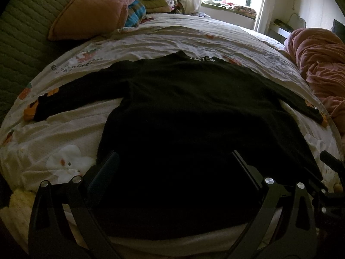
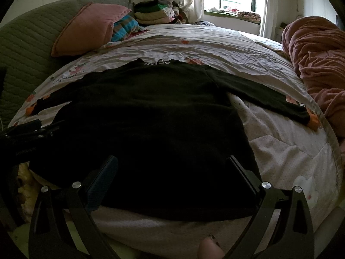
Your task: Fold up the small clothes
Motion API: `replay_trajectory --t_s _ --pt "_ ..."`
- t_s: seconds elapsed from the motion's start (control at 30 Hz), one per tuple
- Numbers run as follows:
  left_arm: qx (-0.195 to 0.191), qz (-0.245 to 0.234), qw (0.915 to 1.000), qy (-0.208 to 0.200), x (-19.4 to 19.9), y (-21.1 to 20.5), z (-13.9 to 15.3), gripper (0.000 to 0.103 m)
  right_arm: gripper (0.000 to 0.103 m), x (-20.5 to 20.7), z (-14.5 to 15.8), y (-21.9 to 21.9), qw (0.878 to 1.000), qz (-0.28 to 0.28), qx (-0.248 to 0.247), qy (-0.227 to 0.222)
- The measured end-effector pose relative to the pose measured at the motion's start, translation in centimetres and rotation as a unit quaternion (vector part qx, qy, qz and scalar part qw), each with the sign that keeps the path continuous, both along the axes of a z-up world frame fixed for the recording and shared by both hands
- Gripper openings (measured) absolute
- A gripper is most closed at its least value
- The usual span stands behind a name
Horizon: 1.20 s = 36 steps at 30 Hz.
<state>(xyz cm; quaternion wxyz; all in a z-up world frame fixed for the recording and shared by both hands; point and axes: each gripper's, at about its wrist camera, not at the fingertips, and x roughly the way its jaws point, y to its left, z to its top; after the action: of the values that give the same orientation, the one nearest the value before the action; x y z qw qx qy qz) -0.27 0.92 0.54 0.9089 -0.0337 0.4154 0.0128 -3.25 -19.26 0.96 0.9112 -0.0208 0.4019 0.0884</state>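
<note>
A small black long-sleeved top (image 1: 183, 112) lies flat on the bed, sleeves spread to both sides, its collar with white lettering at the far end. It also shows in the right wrist view (image 2: 151, 118). My left gripper (image 1: 174, 157) is open, its fingers wide apart just above the top's near hem on the left half. My right gripper (image 2: 172, 161) is open over the hem's right half. The left gripper's body (image 2: 28, 133) shows at the left edge of the right wrist view; the right gripper's body (image 1: 332, 172) at the right edge of the left wrist view.
The bed has a white printed cover (image 1: 151, 38). A pink pillow (image 1: 90, 10) and a stack of folded clothes (image 1: 155, 0) lie at the head. A pink crumpled blanket (image 1: 321, 69) lies on the right. A green quilted headboard (image 1: 19, 43) is on the left.
</note>
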Motion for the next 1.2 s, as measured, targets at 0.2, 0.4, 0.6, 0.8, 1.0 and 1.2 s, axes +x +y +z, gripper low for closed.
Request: replay_trajectory --t_s 0.2,0.4,0.6,0.8,1.0,1.2 --pt "0.000 0.000 1.0000 0.000 -0.02 -0.02 0.01 0.094 0.099 0.08 0.11 0.06 1.000 0.001 0.001 0.000" --pt "0.000 0.000 1.0000 0.000 0.00 0.02 0.08 0.094 0.099 0.10 0.10 0.06 1.000 0.001 0.001 -0.001" --pt "0.001 0.000 1.0000 -0.001 0.00 0.00 0.09 0.094 0.099 0.10 0.11 0.07 1.000 0.001 0.001 0.000" --pt "0.001 0.000 1.0000 -0.001 -0.01 -0.01 0.10 0.094 0.099 0.08 0.13 0.02 1.000 0.001 0.001 -0.001" --pt "0.002 0.000 1.0000 -0.002 0.07 0.13 0.18 0.094 0.099 0.07 0.13 0.02 1.000 0.002 0.001 -0.002" --pt "0.000 -0.001 1.0000 -0.003 0.30 0.49 0.29 0.094 0.099 0.16 0.20 0.06 1.000 0.002 0.001 -0.003"
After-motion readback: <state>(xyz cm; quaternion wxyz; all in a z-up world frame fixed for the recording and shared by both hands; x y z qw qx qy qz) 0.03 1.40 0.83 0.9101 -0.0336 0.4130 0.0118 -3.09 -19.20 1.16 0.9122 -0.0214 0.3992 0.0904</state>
